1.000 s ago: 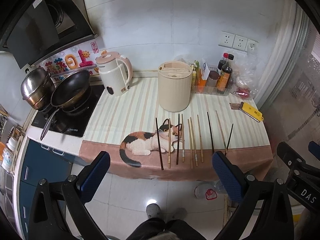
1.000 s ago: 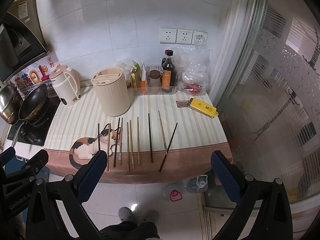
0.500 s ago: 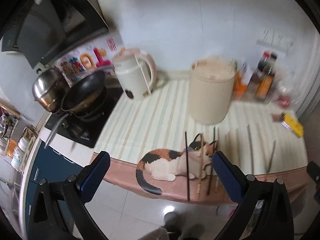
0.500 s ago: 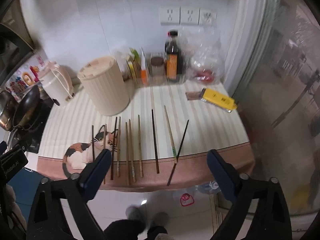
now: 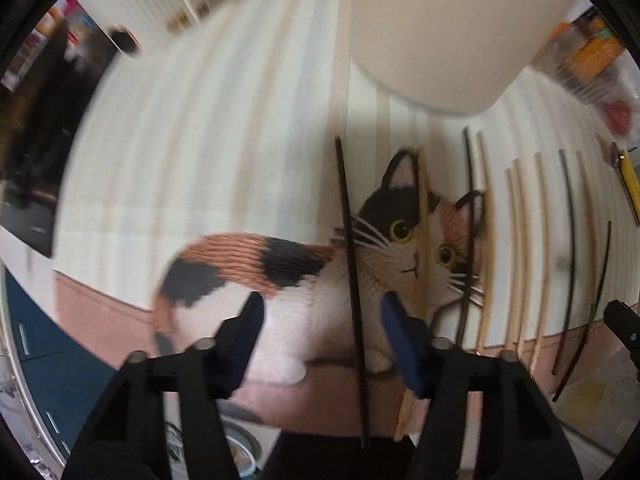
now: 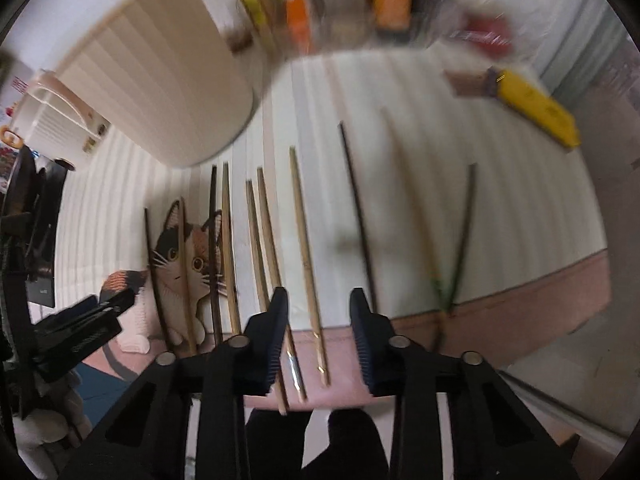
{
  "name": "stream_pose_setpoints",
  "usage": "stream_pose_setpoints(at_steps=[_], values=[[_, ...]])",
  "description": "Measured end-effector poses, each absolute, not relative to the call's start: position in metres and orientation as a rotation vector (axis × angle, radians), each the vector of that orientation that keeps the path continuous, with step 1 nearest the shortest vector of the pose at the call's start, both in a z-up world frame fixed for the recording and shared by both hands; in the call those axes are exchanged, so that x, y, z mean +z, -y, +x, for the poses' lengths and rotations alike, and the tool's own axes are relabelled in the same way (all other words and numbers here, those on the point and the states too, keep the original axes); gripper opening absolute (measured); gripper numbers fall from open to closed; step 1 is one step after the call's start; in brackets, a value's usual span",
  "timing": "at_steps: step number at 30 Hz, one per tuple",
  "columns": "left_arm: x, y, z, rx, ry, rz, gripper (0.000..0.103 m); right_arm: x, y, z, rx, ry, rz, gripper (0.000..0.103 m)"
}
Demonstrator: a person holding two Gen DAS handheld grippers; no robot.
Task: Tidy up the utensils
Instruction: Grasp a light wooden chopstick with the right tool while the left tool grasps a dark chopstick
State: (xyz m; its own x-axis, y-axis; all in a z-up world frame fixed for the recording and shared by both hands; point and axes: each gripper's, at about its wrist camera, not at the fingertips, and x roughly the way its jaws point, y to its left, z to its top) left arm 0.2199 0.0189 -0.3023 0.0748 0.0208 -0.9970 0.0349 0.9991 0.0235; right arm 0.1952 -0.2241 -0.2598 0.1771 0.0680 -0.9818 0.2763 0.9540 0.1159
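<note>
Chopsticks lie in a side-by-side row on the cat-print mat, butt ends hanging over its pink front edge. Left gripper: jaws have just been closing, half shut, nothing clamped. The dark chopstick runs between the fingers, nearer the right pad and touching neither as far as I can tell. A tan chopstick passes right behind the right finger.

Right gripper: jaws also just closing, narrower, not gripping yet. The light bamboo chopstick sits between the pads. A second bamboo stick slips under the left finger; the thin dark stick is just outside the right finger.

Risks:
- Tight row, so a pad may land on a neighbour and flick it off the overhang.
- Grip near the butt end could let the stick pivot and droop.
- Both views are blurred, so a rushed close may miss centre.
- Beige ribbed holder stands beyond the tips; a long stick could clip it.
</note>
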Motion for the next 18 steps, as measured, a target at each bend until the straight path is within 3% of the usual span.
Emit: stream_pose_setpoints(at_steps=[5,7,9,11,14,17,18], values=[[-0.324,-0.017,0.225,-0.016,-1.535,0.049,0.039,-0.301,0.22,0.229,-0.154,-1.471,0.279,0.03],[-0.322,-0.012,0.224,-0.032,-1.524,0.066,0.029,-0.312,0.218,0.237,-0.162,-1.489,0.258,0.03],[-0.319,-0.007,0.223,-0.054,-1.513,0.075,0.011,-0.325,0.216,0.245,-0.166,-1.518,0.244,0.03],[-0.319,-0.001,0.221,-0.073,-1.504,0.103,0.005,-0.333,0.215,0.248,-0.169,-1.534,0.239,0.03],[-0.319,0.005,0.218,-0.089,-1.488,0.149,0.004,-0.345,0.21,0.251,-0.181,-1.566,0.212,0.029],[-0.317,0.002,0.217,-0.093,-1.49,0.154,0.004,-0.346,0.202,0.249,-0.188,-1.563,0.156,0.009],[-0.317,0.001,0.216,-0.095,-1.49,0.158,0.004,-0.346,0.199,0.246,-0.19,-1.571,0.139,0.007]])
